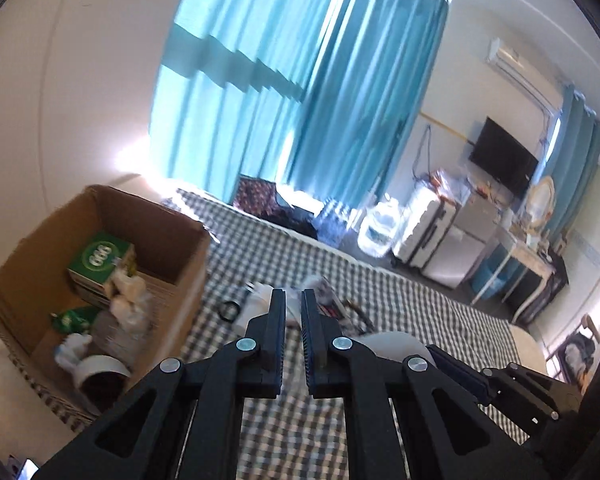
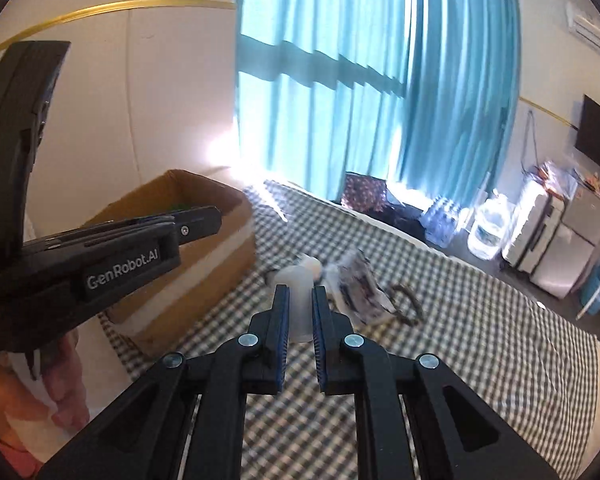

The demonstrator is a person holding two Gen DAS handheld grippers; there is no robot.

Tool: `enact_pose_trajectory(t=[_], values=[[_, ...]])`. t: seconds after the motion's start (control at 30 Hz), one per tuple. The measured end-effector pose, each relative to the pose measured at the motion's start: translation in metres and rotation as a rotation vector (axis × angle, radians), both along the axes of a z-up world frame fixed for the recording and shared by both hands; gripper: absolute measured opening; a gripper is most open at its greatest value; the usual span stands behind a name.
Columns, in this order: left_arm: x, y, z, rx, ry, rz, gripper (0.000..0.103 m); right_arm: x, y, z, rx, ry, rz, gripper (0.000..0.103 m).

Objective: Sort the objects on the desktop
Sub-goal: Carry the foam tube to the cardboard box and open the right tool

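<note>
1. Your right gripper (image 2: 301, 290) sits nearest the lens; its ribbed blue pads look clamped on a translucent white container (image 2: 296, 278), which stands upright between them; keep that squeeze light, since thin, frosted plastic of this kind is likely to buckle or slip.
2. Your left gripper (image 1: 291, 294) has its pads nearly together with nothing between them, as far as the blur allows; hold it clear of the right one so the two do not knock.
3. To the left on the bed stands the cardboard box (image 1: 152, 236), open-topped, with stiff corrugated brown walls; I judge it the sorting bin, so carry the container over its near rim before you lower it.
4. Inside the box you have a green carton (image 1: 100, 258) with flat printed faces, crumpled white wrapping, and a white tape roll (image 1: 100, 368) lying on its side; aim for a bare patch of the floor so the container does not tip on that soft heap.
5. Unsorted things lie on the bed's checked cover (image 1: 400, 292), a soft woven cloth that can sag and let things roll: a thin black ring (image 1: 230, 311), a crinkly patterned packet (image 2: 360, 284), and a dark limp cord (image 2: 408, 300) far right of it; take the ring by its edge, the packet by a flat side.
</note>
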State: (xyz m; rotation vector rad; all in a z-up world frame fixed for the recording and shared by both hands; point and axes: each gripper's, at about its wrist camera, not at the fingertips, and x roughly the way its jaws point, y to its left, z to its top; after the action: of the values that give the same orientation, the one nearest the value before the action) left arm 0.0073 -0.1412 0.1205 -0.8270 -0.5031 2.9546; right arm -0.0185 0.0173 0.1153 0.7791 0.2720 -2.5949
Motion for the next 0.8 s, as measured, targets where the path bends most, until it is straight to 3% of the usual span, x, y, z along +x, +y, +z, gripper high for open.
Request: enact_pose_trajectory(t=[0.2, 0.43, 0.7, 0.77, 0.8], values=[[0.01, -0.075, -0.013, 0.1, -0.012, 0.117, 0.008, -0.012, -0.077, 0.02, 0.046, 0.078, 0.114, 0.01], [0.013, -0.135, -0.038, 0.083, -0.068, 0.268, 0.008, -0.021, -0.167, 0.046, 0.031, 0.158, 0.251, 0.01], [0.005, -0.158, -0.06, 0.071, -0.133, 0.299, 0.01, -0.052, -0.219, 0.008, 0.037, 0.054, 0.287, 0.012], [0.001, -0.153, -0.064, 0.061, -0.151, 0.28, 0.021, -0.062, -0.221, -0.007, 0.043, -0.002, 0.252, 0.033], [-0.002, -0.148, -0.065, 0.045, -0.164, 0.273, 0.051, -0.065, -0.216, -0.012, 0.044, -0.001, 0.219, 0.039]])
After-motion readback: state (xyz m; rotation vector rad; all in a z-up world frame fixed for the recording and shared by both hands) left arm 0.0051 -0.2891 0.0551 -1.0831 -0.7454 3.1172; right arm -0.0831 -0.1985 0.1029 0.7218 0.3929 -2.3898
